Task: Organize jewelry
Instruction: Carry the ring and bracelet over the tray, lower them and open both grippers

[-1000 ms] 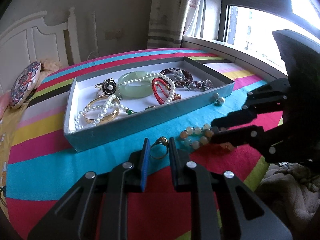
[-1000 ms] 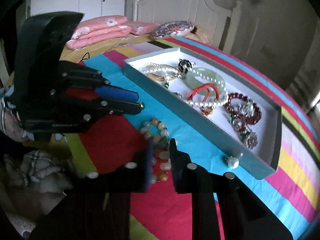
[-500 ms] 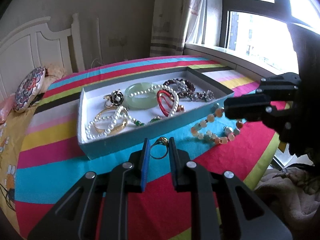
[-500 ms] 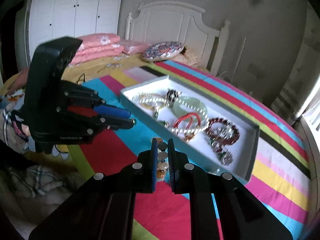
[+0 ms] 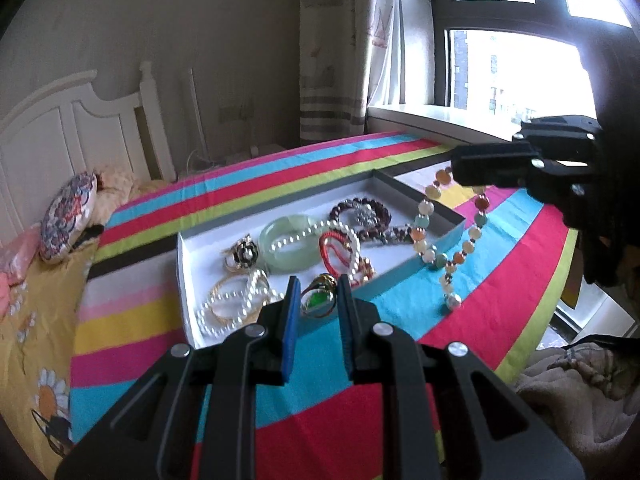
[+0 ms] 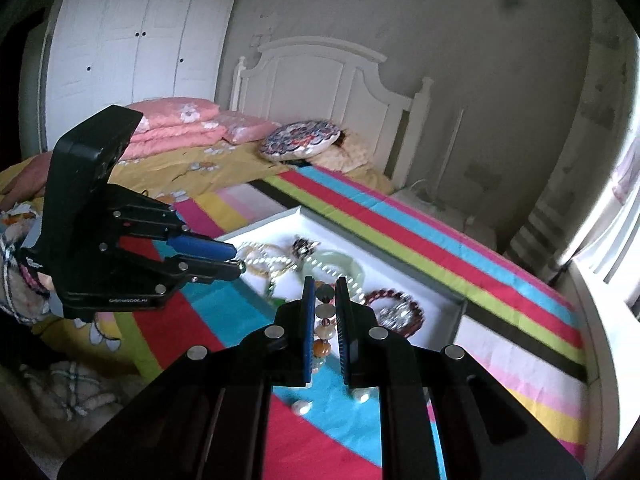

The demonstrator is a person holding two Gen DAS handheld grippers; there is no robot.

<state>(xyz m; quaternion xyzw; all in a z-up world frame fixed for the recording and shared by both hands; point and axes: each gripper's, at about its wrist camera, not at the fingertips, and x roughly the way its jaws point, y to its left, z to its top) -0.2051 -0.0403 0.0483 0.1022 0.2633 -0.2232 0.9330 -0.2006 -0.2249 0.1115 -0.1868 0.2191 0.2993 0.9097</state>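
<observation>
Both hand-held grippers went up. The left hand-held gripper (image 5: 318,300) pinches a round gold ring (image 5: 319,301). The right hand-held gripper (image 6: 325,312) pinches a smooth bead string (image 5: 448,240), now dangling off the striped desk (image 5: 500,292).

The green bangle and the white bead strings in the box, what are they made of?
The green bangle looks like jade or glass: pale, cloudy green, smooth and glossy. The white bead strings look like pearls, real or imitation; each round bead carries a small shine. The box seems to be cardboard, matte white inside with thin blue-grey walls.
</observation>
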